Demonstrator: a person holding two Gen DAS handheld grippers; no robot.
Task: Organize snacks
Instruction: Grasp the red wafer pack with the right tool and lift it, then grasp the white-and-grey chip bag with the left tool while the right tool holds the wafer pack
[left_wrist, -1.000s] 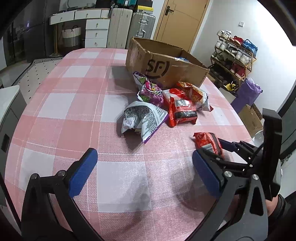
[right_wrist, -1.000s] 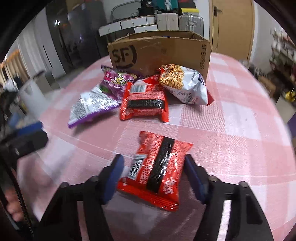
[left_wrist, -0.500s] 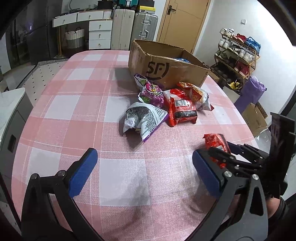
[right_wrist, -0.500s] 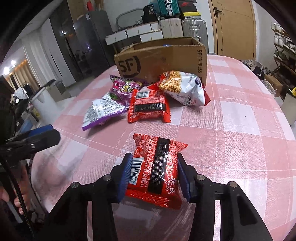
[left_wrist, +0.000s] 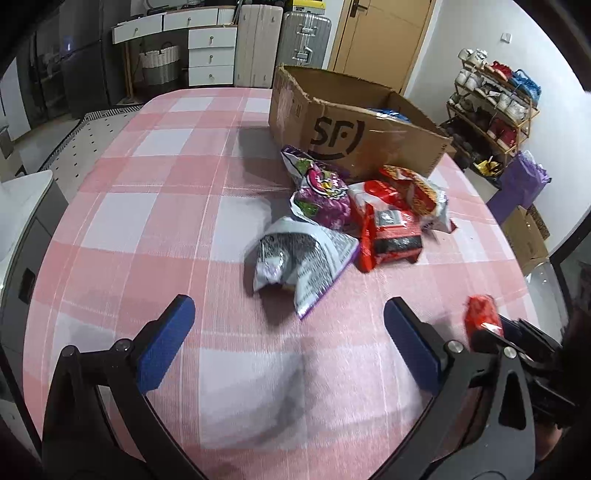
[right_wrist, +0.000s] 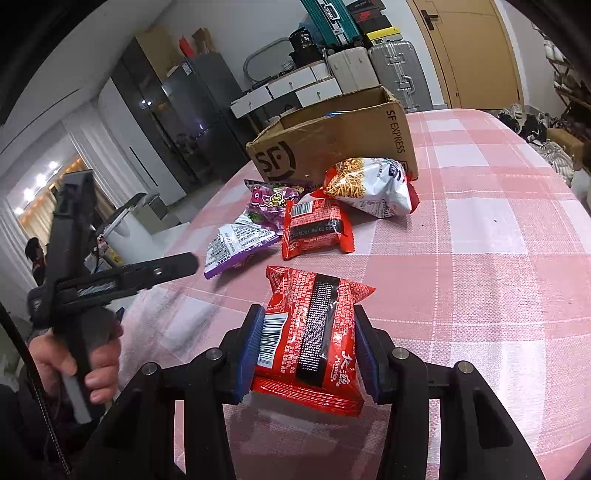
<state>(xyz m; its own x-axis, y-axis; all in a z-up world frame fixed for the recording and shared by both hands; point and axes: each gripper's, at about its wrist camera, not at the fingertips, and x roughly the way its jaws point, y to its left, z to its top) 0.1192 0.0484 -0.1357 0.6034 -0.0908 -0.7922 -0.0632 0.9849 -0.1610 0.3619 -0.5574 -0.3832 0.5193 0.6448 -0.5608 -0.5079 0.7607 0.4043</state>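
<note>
- A red pack (right_wrist: 312, 338) is being held between the blue pads of the right hand-held gripper (right_wrist: 308, 347), which is closed on its two long edges; the pack appears to be lifted clear of the tabletop (right_wrist: 498, 229).
- The pack's long axis is running forward along the fingers, pointing roughly toward the box (right_wrist: 332, 144).
- The box is standing open-topped ahead and slightly left of the held pack, well apart, with four more packs lying between.
- Nearest the box are lying a noodle bag (right_wrist: 373, 188) and a purple bag (right_wrist: 271, 206); a second red pack (right_wrist: 316, 230) and a silver bag (right_wrist: 238, 245) are lying on the near side.
- The left hand-held gripper (left_wrist: 288, 341) is being held wide and empty, short of the silver bag (left_wrist: 299, 254).
- The right one is judged better placed for the carry to the box.
</note>
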